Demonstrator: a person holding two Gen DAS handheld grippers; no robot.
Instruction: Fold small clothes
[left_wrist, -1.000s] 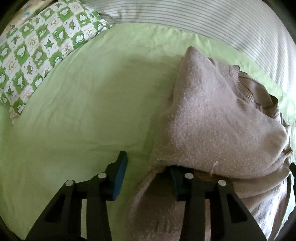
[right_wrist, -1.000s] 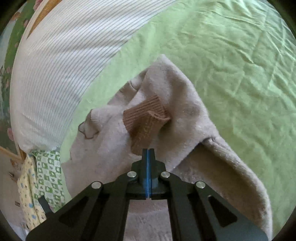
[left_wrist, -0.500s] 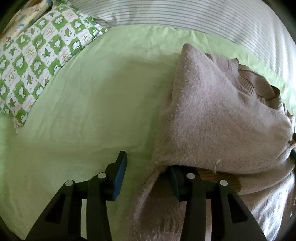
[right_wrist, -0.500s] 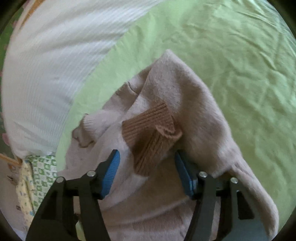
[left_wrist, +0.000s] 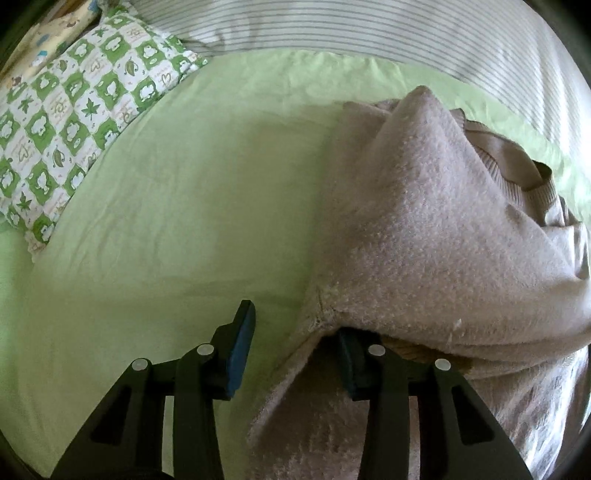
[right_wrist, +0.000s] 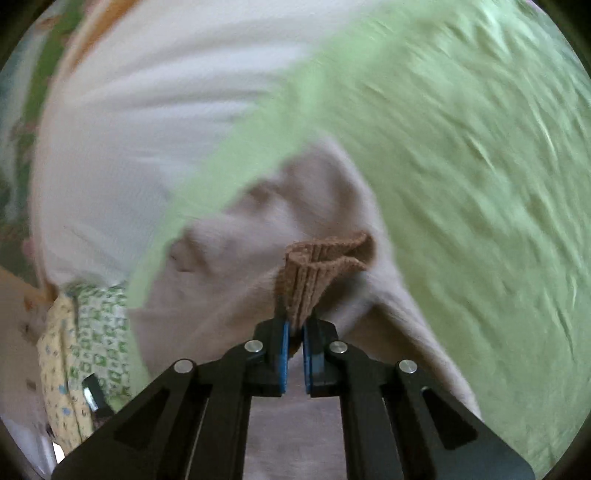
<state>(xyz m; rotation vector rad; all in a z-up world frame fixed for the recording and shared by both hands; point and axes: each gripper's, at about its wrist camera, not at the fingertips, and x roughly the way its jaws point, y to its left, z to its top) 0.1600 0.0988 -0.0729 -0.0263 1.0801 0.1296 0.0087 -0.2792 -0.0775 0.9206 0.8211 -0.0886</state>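
Observation:
A beige fleece sweater (left_wrist: 424, 221) lies bunched on the green sheet (left_wrist: 184, 203), its ribbed neck (left_wrist: 517, 173) at the right. My left gripper (left_wrist: 295, 325) stands at the sweater's near left edge. One finger rests over bare sheet and the other is tucked under a raised fold. Its jaws are closing a little with the fabric edge loose between them. In the blurred right wrist view, my right gripper (right_wrist: 294, 332) is closing, its pads pinching the brown ribbed cuff (right_wrist: 317, 266) of the sweater (right_wrist: 229, 251).
A green-and-white checked pillow (left_wrist: 74, 110) lies at the far left and a striped white pillow (left_wrist: 332, 26) along the back. Bare sheet spreads left of the sweater, and in the right wrist view more sheet (right_wrist: 461, 166) to its right.
My right gripper opened around the brown cuff, then closed on it, and is now moving, so its view blurs. The left gripper has stayed in place at the sweater's edge.

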